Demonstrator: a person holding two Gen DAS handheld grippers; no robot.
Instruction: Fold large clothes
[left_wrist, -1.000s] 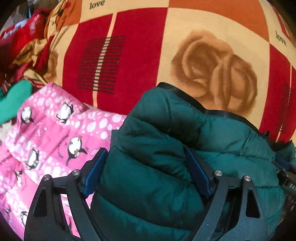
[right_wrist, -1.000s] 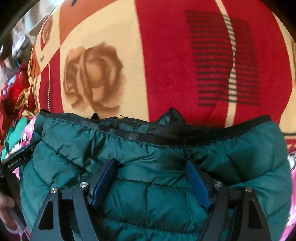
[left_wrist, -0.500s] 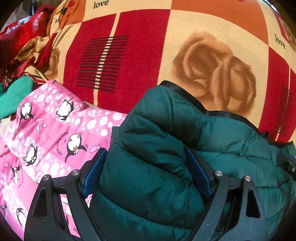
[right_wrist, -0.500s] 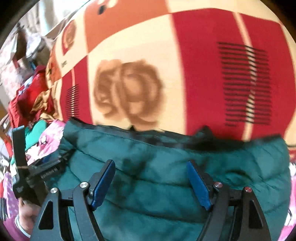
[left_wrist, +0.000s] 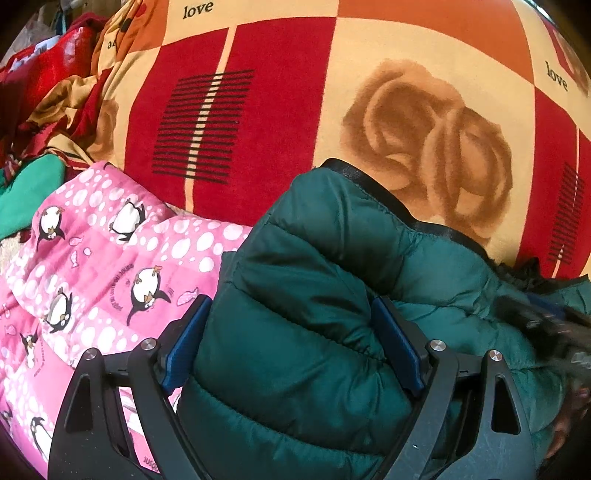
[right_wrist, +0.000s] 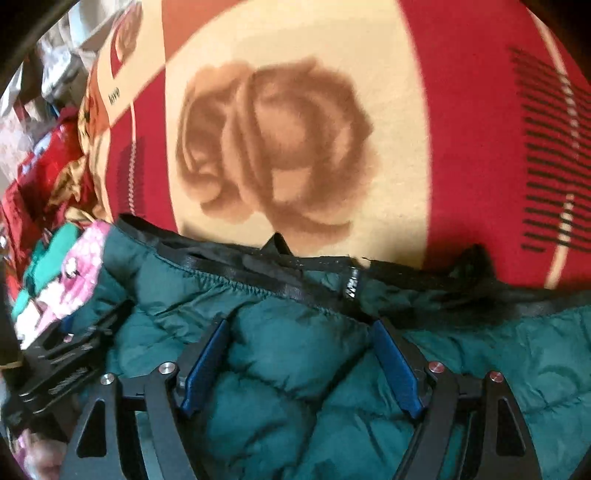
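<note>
A dark green puffy jacket (left_wrist: 314, 295) with a black edge trim (right_wrist: 258, 273) lies folded on a blanket. In the left wrist view my left gripper (left_wrist: 291, 347) stands wide, its blue pads (left_wrist: 184, 347) pressing into a thick fold at the jacket's left end. My right gripper (right_wrist: 301, 363) holds a padded bulge of the jacket (right_wrist: 295, 369) just below the trim, pads dug in on both sides. The left gripper's body (right_wrist: 66, 354) shows at the left of the right wrist view. The right gripper (left_wrist: 546, 332) is a dark blur at the right of the left wrist view.
A red, cream and orange blanket (left_wrist: 369, 74) with a brown rose print (right_wrist: 273, 147) covers the surface beyond the jacket. A pink penguin-print quilted garment (left_wrist: 103, 266) lies left of the jacket. Red and green clothes (left_wrist: 33, 122) are heaped at the far left.
The right gripper has moved sideways with the jacket's trimmed edge; the rose print now sits further right in its view. The left gripper and its fold have stayed put.
</note>
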